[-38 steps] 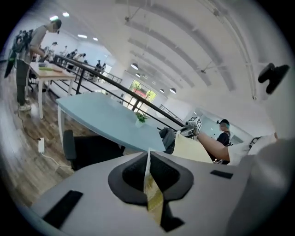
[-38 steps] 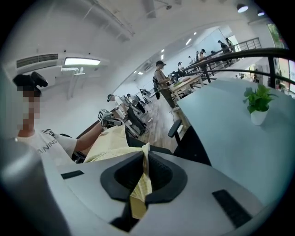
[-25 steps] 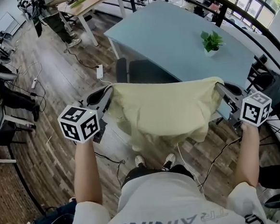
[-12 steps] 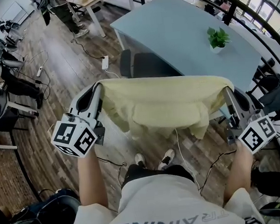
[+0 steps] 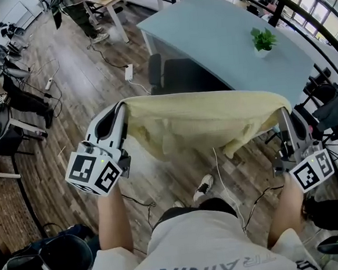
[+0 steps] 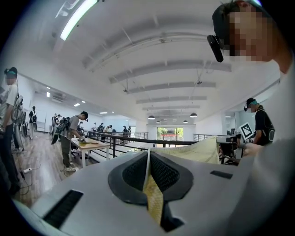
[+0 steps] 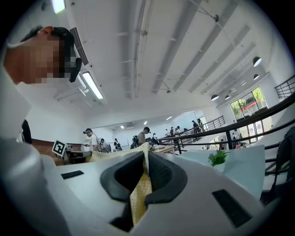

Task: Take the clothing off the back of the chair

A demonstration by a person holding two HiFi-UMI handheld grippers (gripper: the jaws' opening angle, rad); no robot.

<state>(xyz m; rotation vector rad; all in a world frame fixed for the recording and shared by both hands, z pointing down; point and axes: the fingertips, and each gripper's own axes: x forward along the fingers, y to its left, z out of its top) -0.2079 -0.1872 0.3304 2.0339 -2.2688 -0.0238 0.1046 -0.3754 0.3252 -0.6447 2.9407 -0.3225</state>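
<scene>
A pale yellow garment (image 5: 203, 120) hangs stretched in the air between my two grippers, clear of the dark chair (image 5: 179, 78) that stands beyond it at the light blue table (image 5: 219, 28). My left gripper (image 5: 122, 107) is shut on the garment's left edge, and yellow cloth (image 6: 153, 198) is pinched between the black pads (image 6: 163, 173) in the left gripper view. At the right edge my right gripper (image 5: 284, 113) is shut on it too; in the right gripper view a strip of the cloth (image 7: 138, 196) runs between its pads (image 7: 159, 173).
A small potted plant (image 5: 263, 39) stands on the table. A power strip (image 5: 129, 73) and cables lie on the wooden floor. Another dark chair (image 5: 330, 104) stands at the right by a black railing (image 5: 275, 6). Several people work at desks in the distance.
Both grippers have risen and drawn back towards the person with the garment. The cloth is now pulled flatter and higher, and more of the chair shows beyond it.
</scene>
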